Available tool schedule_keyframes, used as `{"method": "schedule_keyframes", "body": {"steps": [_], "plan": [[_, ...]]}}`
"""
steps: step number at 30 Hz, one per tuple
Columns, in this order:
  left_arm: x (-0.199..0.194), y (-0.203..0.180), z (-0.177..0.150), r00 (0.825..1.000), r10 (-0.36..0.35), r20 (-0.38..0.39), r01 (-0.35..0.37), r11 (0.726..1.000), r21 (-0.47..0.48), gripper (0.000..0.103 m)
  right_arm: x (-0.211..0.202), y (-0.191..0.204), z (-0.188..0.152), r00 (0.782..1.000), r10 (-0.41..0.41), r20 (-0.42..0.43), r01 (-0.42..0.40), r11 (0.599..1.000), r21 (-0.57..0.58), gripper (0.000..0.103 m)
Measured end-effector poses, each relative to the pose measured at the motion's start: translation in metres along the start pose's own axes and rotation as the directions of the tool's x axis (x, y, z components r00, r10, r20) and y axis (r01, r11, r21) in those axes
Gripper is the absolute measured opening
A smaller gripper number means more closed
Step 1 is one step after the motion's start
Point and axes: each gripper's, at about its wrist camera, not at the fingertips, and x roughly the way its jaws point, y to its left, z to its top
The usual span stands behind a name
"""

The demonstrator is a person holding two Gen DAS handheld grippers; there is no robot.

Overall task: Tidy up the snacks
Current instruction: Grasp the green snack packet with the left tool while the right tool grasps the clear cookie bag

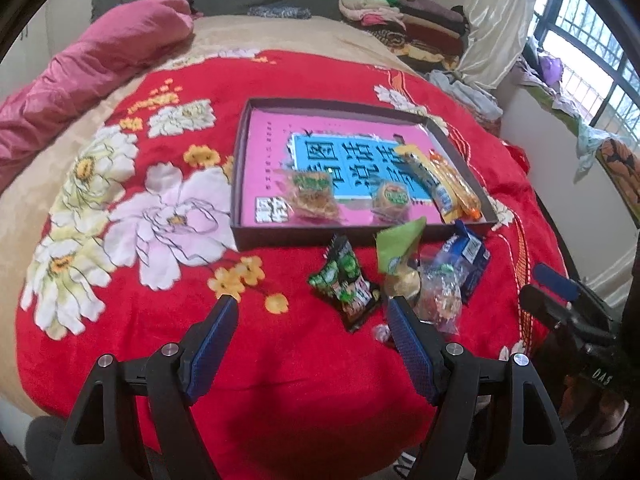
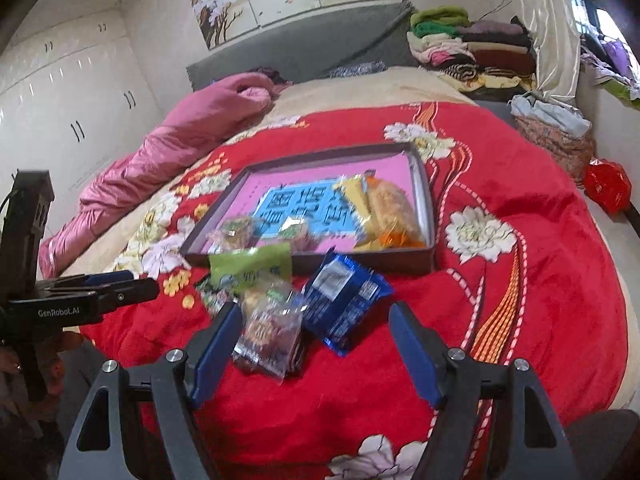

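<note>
A dark shallow box with a pink and blue sheet in its bottom lies on the red flowered blanket. It holds two clear cookie packs and long yellow bars. In front of the box lie a black-green packet, a green packet, a clear candy packet and a blue packet. My left gripper is open just short of the black-green packet. My right gripper is open, with the clear packet and blue packet showing between its fingers, pads not pressing.
A pink quilt runs along the bed's left side. Folded clothes are stacked at the head of the bed on the right. White wardrobes stand at the left, and a window at the right. The other gripper shows at the left edge.
</note>
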Motion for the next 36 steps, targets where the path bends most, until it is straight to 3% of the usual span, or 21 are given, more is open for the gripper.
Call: {"method": "schedule_keyframes", "body": {"steps": [11, 23, 36], "plan": [[0.018, -0.012, -0.011, 0.999, -0.010, -0.033, 0.011, 1.000, 0.028, 0.078, 0.010, 0.022, -0.007, 0.999, 0.023, -0.040, -0.026, 0.997, -0.076, 0.076], [0.039, -0.003, -0.011, 0.998, -0.039, -0.052, 0.040, 0.999, 0.003, 0.078, 0.034, 0.007, -0.008, 0.992, 0.074, -0.100, -0.066, 0.995, 0.074, 0.076], [0.063, -0.002, -0.002, 0.996, -0.065, -0.067, 0.063, 0.997, -0.032, 0.077, 0.048, 0.013, -0.010, 0.988, 0.091, -0.122, -0.084, 0.994, 0.066, 0.076]]}}
